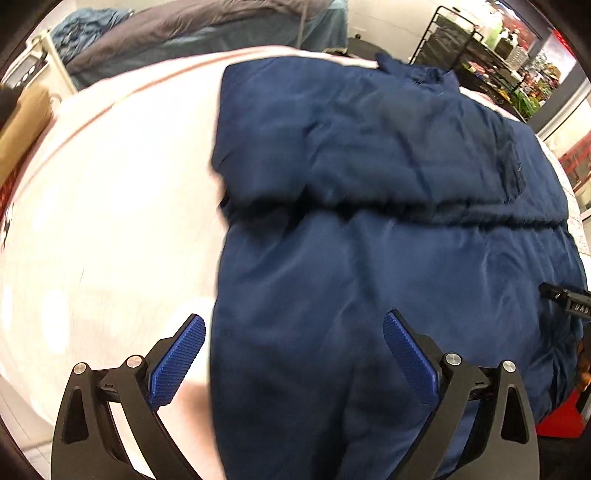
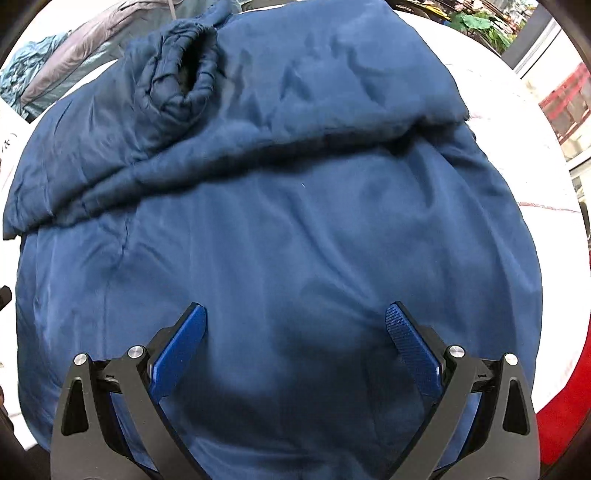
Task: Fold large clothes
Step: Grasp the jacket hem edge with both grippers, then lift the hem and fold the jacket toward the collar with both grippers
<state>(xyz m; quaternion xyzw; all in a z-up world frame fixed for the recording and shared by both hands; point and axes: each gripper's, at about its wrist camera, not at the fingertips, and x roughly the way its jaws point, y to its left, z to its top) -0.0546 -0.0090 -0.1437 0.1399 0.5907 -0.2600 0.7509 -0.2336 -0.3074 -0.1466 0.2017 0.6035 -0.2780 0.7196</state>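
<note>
A large navy blue padded jacket [image 1: 369, 184] lies on a white table [image 1: 103, 221], partly folded, with a sleeve laid across its upper half. In the right wrist view the jacket [image 2: 280, 240] fills the frame, and the sleeve's gathered cuff [image 2: 181, 70] rests at the upper left. My left gripper [image 1: 295, 332] is open and empty over the jacket's left edge. My right gripper [image 2: 295, 321] is open and empty above the jacket's lower middle. A bit of the right gripper [image 1: 565, 295] shows at the right edge of the left wrist view.
Grey and teal clothes [image 1: 192, 33] are heaped beyond the table's far edge. A black wire rack [image 1: 469, 48] with goods stands at the back right. A brown item [image 1: 22, 122] sits at the left. Something red [image 2: 565, 406] lies below the table's near right edge.
</note>
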